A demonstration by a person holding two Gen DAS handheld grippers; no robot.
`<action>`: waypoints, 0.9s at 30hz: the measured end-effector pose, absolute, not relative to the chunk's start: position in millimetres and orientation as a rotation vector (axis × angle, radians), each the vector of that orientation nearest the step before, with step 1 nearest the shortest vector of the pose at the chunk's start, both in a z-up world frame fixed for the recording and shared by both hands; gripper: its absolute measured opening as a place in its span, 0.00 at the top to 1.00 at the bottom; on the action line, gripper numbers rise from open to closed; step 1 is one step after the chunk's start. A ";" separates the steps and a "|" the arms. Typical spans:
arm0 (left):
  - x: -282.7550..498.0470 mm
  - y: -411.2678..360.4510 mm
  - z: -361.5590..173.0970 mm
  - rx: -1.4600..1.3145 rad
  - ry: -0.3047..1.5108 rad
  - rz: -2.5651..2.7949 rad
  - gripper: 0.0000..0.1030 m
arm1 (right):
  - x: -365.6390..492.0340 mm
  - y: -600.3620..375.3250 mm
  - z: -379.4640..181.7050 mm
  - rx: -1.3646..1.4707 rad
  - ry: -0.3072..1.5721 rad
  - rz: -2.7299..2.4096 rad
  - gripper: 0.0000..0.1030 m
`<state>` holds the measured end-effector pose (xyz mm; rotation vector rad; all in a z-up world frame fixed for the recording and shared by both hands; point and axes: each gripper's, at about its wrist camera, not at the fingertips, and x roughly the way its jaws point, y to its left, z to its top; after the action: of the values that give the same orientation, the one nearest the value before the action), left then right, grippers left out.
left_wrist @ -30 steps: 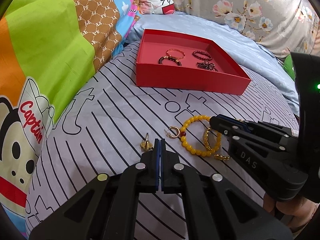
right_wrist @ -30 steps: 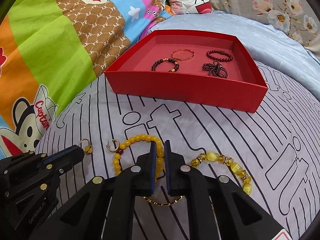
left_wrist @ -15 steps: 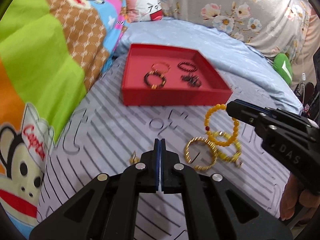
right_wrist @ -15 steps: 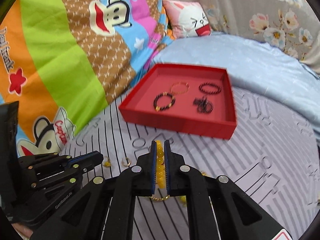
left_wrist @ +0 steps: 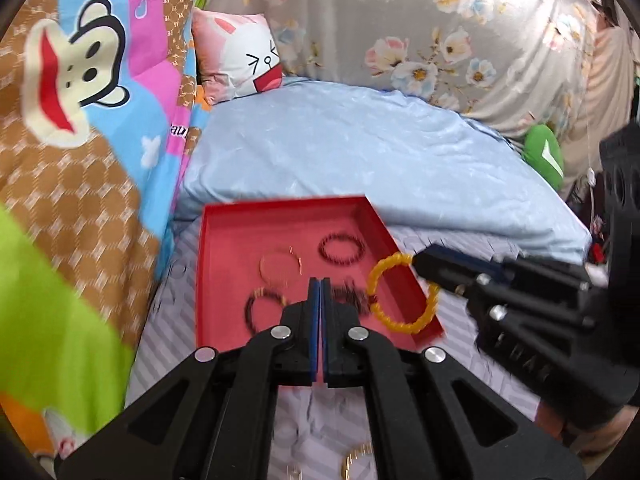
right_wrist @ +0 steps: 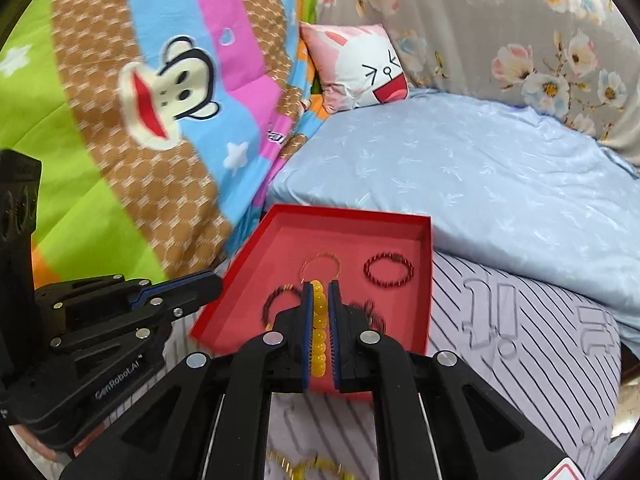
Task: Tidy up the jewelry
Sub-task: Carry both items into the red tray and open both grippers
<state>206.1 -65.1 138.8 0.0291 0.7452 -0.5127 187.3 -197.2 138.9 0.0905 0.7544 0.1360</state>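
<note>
A: Biggest first. Where was the red tray (right_wrist: 426, 280) relative to the right gripper (right_wrist: 319, 322)?

B: Ahead of it and below. In the right wrist view the tray's near wall sat just under the fingertips and the open floor stretched forward from there. It rested on the striped sheet (right_wrist: 520, 320), with the blue quilt (right_wrist: 460, 168) beyond.

A: The claw itself?

B: Right gripper pinched the yellow bead bracelet (right_wrist: 318, 328). Beads ran in a line between the pads, along the fingers' own axis. From the left wrist view the loop (left_wrist: 400, 292) hung off the right fingertips, over the tray's right near corner, part of it outside the wall.

A: Left gripper (left_wrist: 319, 284)?

B: Pressed together, nothing visible between the pads. It hovered over the tray's near edge, just to the left of the right one. I'd call the right hand the only one that mattered here.

A: Tray contents?

B: 4 pieces already: a dark red bracelet (right_wrist: 388, 269) ahead-right of the right claw, a thin gold bangle (right_wrist: 320, 264) straight ahead, a dark bracelet (right_wrist: 280, 300) close on the left, a dark cluster (right_wrist: 368, 312) close on the right, blurred.

A: So the drop?

B: My guess: free floor lay ahead-left, so the loop needed to go forward and inward before letting go. Some gold pieces (right_wrist: 304, 470) lay on the sheet beneath the claw, not yet moved.
</note>
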 end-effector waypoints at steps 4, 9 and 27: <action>250.1 -74.7 121.1 -0.004 0.792 -0.527 1.00 | 228.7 -202.4 118.8 0.117 0.786 0.132 0.93; 291.1 -77.8 87.6 -0.034 0.842 -0.514 1.00 | 264.7 -206.9 91.2 0.177 0.833 0.147 0.93; 313.4 -73.5 54.4 0.014 0.871 -0.388 0.47 | 281.3 -214.9 52.2 0.085 0.900 0.042 0.73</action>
<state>313.4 -73.5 54.4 0.0144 0.8712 -0.3878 281.3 -214.9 52.2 0.0849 0.9003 0.0423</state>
